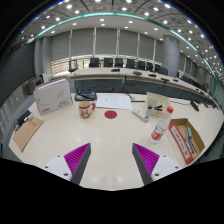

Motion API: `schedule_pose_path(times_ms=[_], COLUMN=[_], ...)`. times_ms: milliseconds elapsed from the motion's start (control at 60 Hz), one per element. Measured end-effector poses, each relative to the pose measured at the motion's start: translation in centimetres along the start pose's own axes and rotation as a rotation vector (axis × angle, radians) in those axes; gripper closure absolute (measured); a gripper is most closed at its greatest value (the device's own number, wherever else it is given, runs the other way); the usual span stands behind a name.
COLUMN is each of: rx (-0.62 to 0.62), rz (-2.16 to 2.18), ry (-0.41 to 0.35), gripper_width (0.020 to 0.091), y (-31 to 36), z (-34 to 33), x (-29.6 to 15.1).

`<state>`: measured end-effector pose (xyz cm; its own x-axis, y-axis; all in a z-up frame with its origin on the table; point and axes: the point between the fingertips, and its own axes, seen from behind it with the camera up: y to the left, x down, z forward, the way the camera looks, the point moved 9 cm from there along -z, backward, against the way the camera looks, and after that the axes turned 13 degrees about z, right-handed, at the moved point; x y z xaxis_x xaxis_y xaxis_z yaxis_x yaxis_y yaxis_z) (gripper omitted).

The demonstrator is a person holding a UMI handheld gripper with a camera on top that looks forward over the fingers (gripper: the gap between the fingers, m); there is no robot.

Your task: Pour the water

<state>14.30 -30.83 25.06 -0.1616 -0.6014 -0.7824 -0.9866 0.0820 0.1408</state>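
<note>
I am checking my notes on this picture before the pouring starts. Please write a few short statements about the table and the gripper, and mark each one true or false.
1. The gripper holds the bottle. False: its fingers are open, with the bottle beyond them.
2. A cup stands on the table. True.
3. The bottle has a red cap. True.
4. The cup is between the fingers. False: it stands far ahead.

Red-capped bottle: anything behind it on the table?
Behind the red-capped bottle, which stands ahead of the open gripper, there is a white boxy item; its lower edge is hidden by the bottle. An open box sits beside the bottle, not behind it.
</note>
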Motion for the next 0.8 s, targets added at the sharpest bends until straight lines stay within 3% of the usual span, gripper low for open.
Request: schedule_pose_path(times_ms=[250, 400, 700, 800], rx=[0.071, 0.093, 0.02, 0.016], rz=[0.058, 0.096, 0.094, 0.081], ry=[0.018, -0.03, -0.189, -0.224], gripper_width=[0.0241, 0.0246, 0.0248, 0.0318], y=[-14.1, -20.7, -24.5, -24.0], z=[5.7, 10.3, 20.9, 23.3], x=[0.7, -0.1, -4.2, -4.7])
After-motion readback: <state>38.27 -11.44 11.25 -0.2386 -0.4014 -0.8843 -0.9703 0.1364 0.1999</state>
